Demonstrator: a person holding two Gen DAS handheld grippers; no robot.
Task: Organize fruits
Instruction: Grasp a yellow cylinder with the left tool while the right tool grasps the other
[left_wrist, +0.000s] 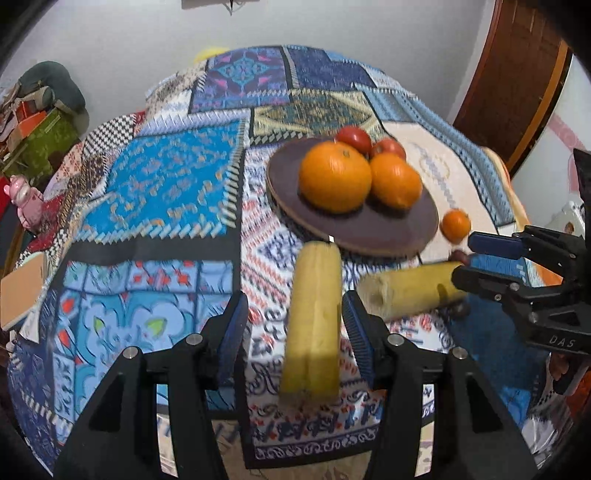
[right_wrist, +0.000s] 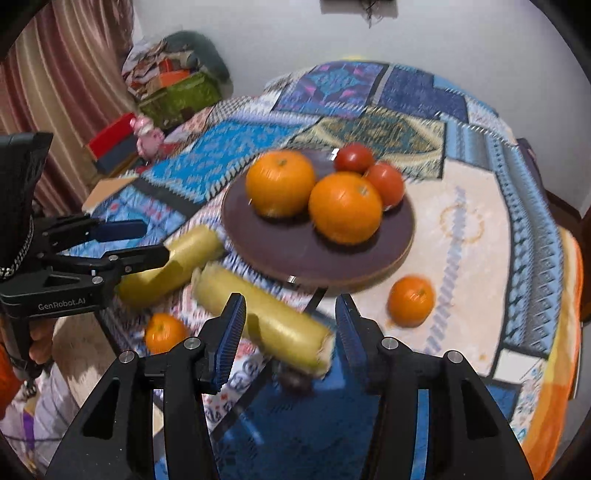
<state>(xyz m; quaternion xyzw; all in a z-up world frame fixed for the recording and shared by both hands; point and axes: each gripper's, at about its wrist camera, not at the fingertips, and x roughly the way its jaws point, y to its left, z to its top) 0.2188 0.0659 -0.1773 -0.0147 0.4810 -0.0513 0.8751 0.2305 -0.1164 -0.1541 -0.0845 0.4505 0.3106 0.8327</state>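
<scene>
Two yellow pieces lie on the cloth, one between each gripper's fingers. Left gripper (left_wrist: 293, 325) spread wide around the near yellow piece (left_wrist: 314, 321), no pad touching. Right gripper (right_wrist: 290, 325) also spread, straddling the other yellow piece (right_wrist: 262, 321). Plate (right_wrist: 332, 266) ahead of both fingertips holds two oranges and two tomatoes; small orange (right_wrist: 410, 301) sits off the plate, right of the right fingers.

Risk: round pieces could roll or squirt out if a jaw closes off-centre; soft flesh may crush.

Left piece's long axis runs along the fingers, pointing at the plate. Right piece lies diagonally across the fingers.
</scene>
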